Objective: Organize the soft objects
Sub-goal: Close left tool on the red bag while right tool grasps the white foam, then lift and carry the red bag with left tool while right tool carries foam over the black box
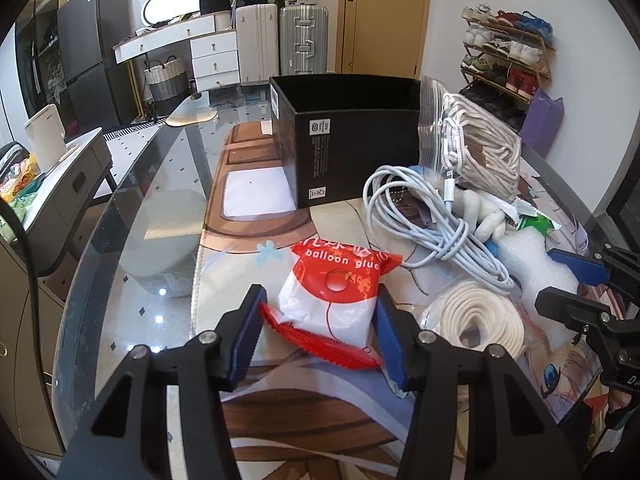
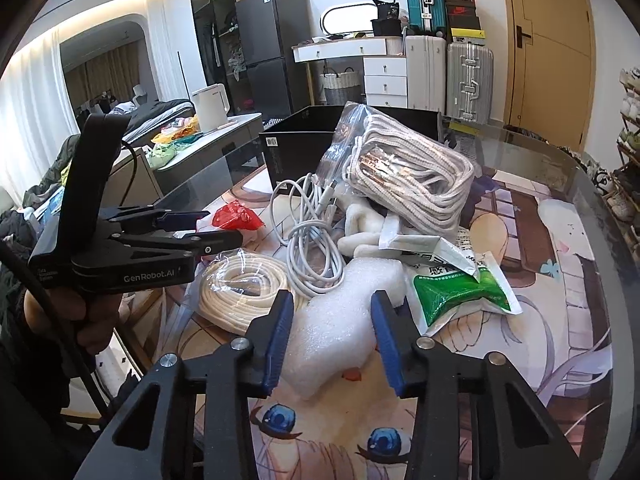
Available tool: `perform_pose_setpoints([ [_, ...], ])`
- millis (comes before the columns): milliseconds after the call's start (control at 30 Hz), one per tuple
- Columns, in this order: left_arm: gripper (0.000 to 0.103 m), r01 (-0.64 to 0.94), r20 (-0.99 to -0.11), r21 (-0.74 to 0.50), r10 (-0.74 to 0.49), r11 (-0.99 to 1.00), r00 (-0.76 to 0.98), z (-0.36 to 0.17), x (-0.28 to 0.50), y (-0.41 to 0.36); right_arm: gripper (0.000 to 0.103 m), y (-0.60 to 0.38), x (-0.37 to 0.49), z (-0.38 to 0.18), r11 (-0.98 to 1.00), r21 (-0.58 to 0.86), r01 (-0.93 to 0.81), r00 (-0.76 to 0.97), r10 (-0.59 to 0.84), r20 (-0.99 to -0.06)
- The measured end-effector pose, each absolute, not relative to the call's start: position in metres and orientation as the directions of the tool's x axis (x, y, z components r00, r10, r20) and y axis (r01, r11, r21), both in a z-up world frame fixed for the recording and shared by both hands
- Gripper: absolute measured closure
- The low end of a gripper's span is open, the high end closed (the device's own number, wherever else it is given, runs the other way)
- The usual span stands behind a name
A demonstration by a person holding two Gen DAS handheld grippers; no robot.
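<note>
Left wrist view: left gripper [image 1: 318, 332] spread around balloon-glue packet [image 1: 334, 300]; right gripper [image 2: 330, 340] spread astride foam piece [image 2: 332, 332], likely both bound for black box [image 1: 344, 136].

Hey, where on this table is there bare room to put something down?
Free: the glass table left of the black box, and the mat in front of that box. Crowded: right of the balloon glue bag, with white cable, coiled rope and foam.

— What can we read here?
— On the red-and-white packet [image 1: 334, 292] we read "balloon glue". On the side of the left gripper [image 2: 200, 228] we read "GenRobot.AI". The black box's [image 1: 320, 160] labels stay too small for us.
</note>
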State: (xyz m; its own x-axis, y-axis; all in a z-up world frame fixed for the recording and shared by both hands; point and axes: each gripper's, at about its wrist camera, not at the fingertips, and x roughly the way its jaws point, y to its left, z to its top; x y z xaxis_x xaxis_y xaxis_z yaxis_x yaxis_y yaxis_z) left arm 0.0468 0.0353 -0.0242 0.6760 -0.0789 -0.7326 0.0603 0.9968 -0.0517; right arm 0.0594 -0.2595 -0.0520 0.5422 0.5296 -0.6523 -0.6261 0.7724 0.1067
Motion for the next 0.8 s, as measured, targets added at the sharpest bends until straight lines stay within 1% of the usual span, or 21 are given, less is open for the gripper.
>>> perform_pose_setpoints([
  [500, 0.052, 0.017, -0.692, -0.072, -0.062, 0.997, 0.719, -0.006, 0.039, 0.049, 0.063, -0.269, 0.050, -0.032, 0.769, 0.113, -0.629, 0.579, 0.561, -0.592],
  [800, 0.052, 0.000, -0.677, -0.053, -0.036, 0.999, 0.735, 0.010, 0.040, 0.045, 0.063, -0.274, 0.050, -0.014, 0.759, 0.127, -0.639, 0.595, 0.592, -0.543],
])
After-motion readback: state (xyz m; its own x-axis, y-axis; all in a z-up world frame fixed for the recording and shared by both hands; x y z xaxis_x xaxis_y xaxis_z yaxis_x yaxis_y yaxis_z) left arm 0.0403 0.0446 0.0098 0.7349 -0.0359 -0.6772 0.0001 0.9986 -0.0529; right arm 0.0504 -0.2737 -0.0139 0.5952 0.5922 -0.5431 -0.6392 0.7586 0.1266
